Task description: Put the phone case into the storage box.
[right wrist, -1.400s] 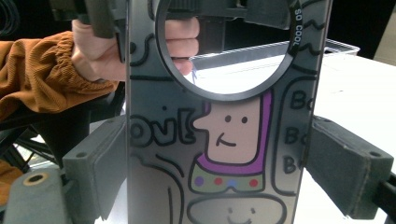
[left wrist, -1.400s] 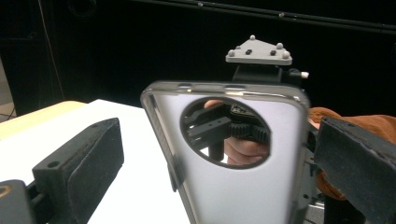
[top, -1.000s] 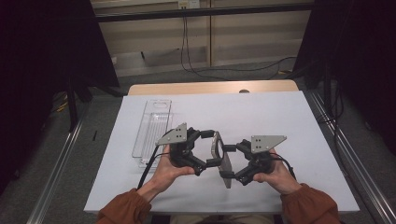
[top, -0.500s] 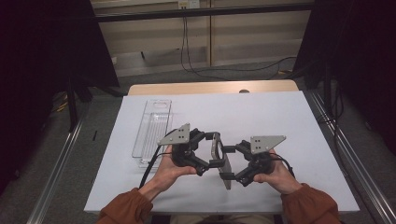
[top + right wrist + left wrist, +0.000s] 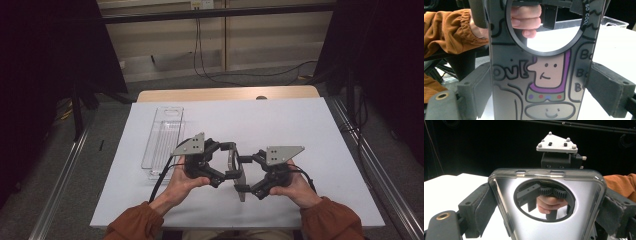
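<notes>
Light, thin, flexible phone case held upright above the table's near edge, left gripper and right gripper jaws clamping its long side rims; likely slippery, best pinched at rims.

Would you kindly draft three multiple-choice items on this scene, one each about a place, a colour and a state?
1. Where is the clear plastic tray?
A. left part of the table
B. right part
C. on the floor

2. What colour are the person's sleeves?
A. blue
B. rust orange
C. white

3. How is the grey phone case with a round hole held?
A. lying flat, untouched
B. inside the tray
C. between both grippers

Answers: A, it lies left of the left gripper; B, orange at both wrists; C, the right gripper meets it too.
</notes>
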A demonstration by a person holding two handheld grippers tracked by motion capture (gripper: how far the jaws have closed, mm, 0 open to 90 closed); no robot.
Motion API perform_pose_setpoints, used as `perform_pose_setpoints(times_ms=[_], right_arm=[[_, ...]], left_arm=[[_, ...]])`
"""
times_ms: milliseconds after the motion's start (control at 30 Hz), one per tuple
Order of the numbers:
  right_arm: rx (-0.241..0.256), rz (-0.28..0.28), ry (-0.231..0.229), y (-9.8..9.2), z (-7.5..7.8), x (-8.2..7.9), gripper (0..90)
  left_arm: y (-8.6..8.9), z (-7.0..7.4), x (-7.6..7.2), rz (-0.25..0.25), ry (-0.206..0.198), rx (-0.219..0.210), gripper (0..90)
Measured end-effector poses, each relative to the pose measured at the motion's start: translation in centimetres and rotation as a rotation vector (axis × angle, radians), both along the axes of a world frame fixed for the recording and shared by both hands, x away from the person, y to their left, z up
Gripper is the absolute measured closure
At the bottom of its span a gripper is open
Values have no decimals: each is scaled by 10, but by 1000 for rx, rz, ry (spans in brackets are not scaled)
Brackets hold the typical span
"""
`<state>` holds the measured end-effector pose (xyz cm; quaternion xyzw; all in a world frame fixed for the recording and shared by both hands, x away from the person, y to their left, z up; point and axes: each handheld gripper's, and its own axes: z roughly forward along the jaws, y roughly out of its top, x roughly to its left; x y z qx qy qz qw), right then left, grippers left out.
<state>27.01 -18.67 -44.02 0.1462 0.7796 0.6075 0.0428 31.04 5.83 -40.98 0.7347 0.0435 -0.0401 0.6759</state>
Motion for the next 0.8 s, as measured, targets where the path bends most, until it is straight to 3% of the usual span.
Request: perform_pose_setpoints(times_ms=[133,267,533,667,733,800], right_arm=[[-7,-8,-4,1,0,-1,96],[-8,-57,-3,0,0,-1,0],[-6,-99,4,-6,-2,1,2],[-12,-129,11,-10,-2,2,2],[-29,-172,-2,-11,-2,2,1],[-38,-203,-7,-13,-2,2,0]], left_arm=[[-1,0,-2,14,5,-4,123],[2,0,0,34,2,2,124],[10,1,6,104,16,-6,125],[16,2,9,137,18,10,125],[17,2,9,176,10,11,125],[19,3,10,160,6,11,125]])
